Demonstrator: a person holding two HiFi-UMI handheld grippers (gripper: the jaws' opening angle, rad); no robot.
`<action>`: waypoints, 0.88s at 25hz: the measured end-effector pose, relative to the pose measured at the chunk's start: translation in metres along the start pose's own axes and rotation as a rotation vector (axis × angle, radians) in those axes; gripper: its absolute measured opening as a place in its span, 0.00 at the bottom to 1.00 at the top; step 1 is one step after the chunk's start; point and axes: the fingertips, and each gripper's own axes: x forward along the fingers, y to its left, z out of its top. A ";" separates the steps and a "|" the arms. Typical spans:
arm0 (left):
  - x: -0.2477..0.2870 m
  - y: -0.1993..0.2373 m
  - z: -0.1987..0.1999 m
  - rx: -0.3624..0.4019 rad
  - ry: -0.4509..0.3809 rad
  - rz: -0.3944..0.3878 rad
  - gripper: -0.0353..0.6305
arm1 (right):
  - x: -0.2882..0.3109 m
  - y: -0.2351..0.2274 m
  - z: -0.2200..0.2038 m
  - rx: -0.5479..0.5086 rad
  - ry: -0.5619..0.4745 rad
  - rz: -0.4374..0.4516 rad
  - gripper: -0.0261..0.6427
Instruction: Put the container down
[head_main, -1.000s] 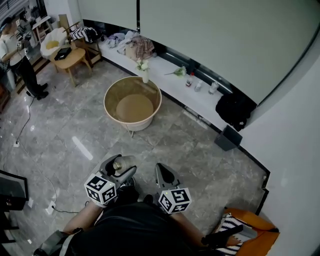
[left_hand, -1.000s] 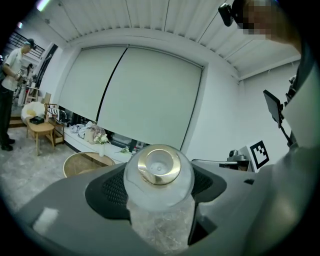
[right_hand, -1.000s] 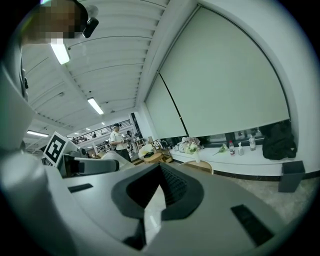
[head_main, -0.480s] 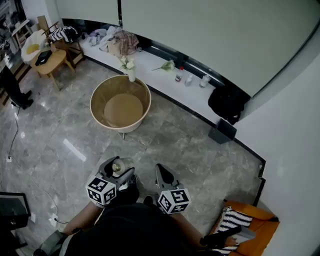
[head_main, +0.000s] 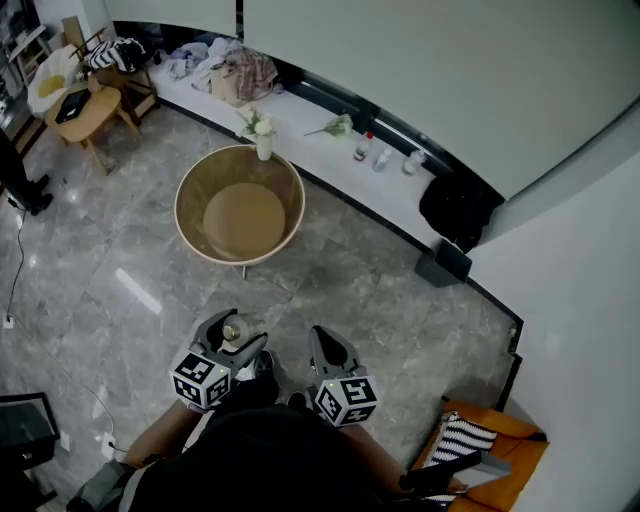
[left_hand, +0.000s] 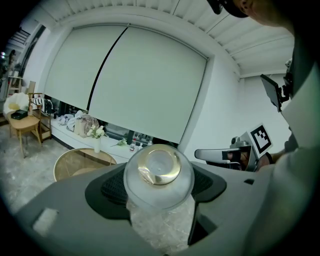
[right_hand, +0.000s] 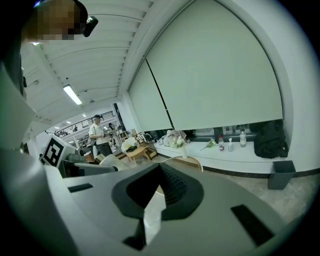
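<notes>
A clear round container with a gold-coloured end sits between the jaws of my left gripper, which is shut on it. In the left gripper view the container fills the gap between the jaws of that gripper, its gold end facing the camera. The right gripper is held beside it, about a hand's width to the right, shut with nothing in it. Its jaws meet at the tips in the right gripper view. Both grippers hang close to the person's body, high above the grey marble floor.
A round tan table with a raised rim stands ahead on the floor. Behind it runs a low white ledge with a flower vase, bottles and a black bag. A dark bin and an orange chair are to the right.
The head view has shifted, so the round table and ledge slid left and up in the picture. Both grippers keep their places, the left still holding the container.
</notes>
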 end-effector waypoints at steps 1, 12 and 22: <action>0.000 0.004 0.002 0.000 -0.004 -0.004 0.55 | 0.004 0.001 0.004 -0.009 0.000 -0.004 0.04; 0.013 0.025 0.036 0.024 -0.049 -0.039 0.55 | 0.032 0.002 0.031 -0.022 -0.021 -0.015 0.04; 0.064 0.039 0.044 0.010 -0.007 0.016 0.55 | 0.074 -0.048 0.038 0.046 0.008 0.034 0.04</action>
